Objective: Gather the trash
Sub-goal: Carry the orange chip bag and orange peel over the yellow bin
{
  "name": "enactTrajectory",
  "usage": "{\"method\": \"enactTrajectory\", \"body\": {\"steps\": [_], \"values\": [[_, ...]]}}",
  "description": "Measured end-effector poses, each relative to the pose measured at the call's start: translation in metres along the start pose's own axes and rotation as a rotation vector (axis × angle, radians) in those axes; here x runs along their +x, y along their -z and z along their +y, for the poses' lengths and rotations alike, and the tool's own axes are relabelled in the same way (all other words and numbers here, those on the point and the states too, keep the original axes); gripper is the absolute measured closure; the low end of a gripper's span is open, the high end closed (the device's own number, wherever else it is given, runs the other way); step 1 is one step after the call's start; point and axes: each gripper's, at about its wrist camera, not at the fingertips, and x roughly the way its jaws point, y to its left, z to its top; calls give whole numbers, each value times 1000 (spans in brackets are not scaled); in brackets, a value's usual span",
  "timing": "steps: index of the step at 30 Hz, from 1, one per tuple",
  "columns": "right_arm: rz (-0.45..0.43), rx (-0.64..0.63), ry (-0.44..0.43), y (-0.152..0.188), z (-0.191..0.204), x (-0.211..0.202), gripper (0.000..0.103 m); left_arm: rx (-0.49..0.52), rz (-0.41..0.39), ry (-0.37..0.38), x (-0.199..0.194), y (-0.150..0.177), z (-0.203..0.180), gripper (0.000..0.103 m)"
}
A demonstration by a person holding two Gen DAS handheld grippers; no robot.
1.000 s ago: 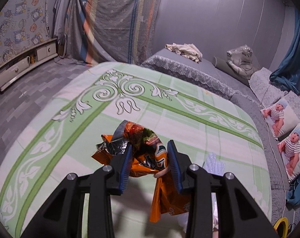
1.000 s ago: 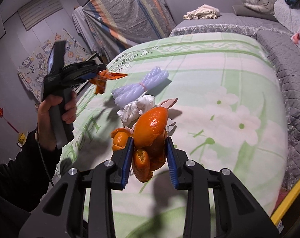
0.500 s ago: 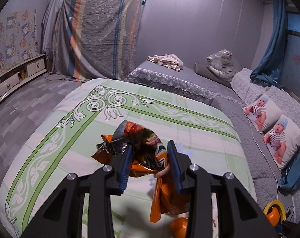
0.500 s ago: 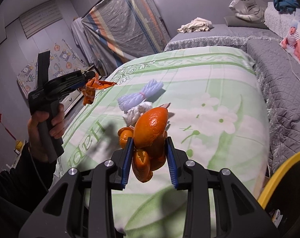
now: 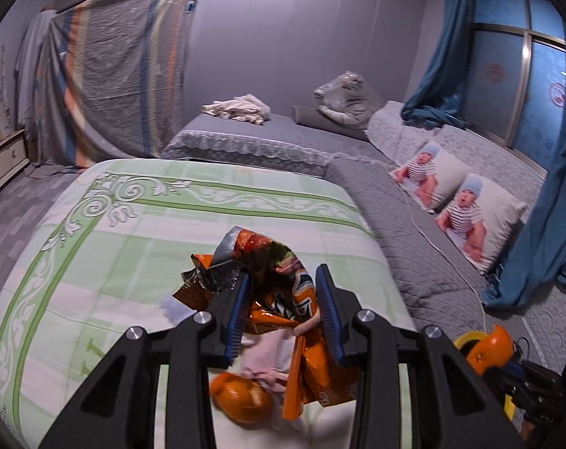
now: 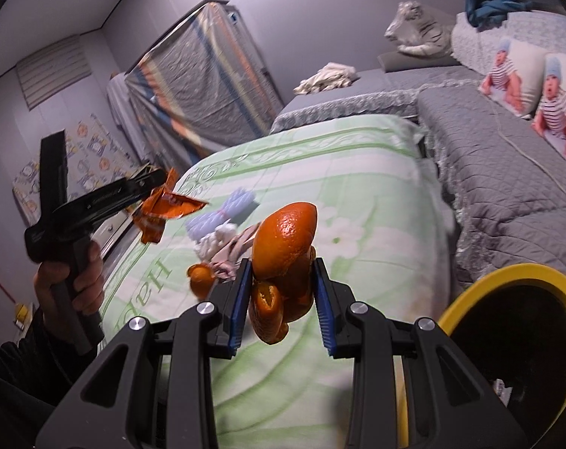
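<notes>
The left gripper (image 5: 283, 307) squeezes a crinkly snack wrapper (image 5: 271, 280) above the green bed cover (image 5: 95, 262). The right gripper (image 6: 283, 295) pinches orange peel (image 6: 283, 247), with the yellow bin (image 6: 507, 280) at four o'clock.

Your left wrist camera rides close behind its fingers, tilted down across the green bedspread (image 5: 95, 254) toward the grey sofa (image 5: 413, 247) and window. Your right one looks likewise down over the same bedspread (image 6: 376, 194), seeing the baby-print cushions (image 6: 522, 71) both views share, and the left gripper (image 6: 140, 187) at its left.
</notes>
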Motion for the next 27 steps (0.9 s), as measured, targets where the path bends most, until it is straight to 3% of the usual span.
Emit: {"method": "enactTrajectory", "body": {"steps": [27], "values": [[-134,170,224,26,-101,-92,72,238,32,306,2,32,-158,69]]}}
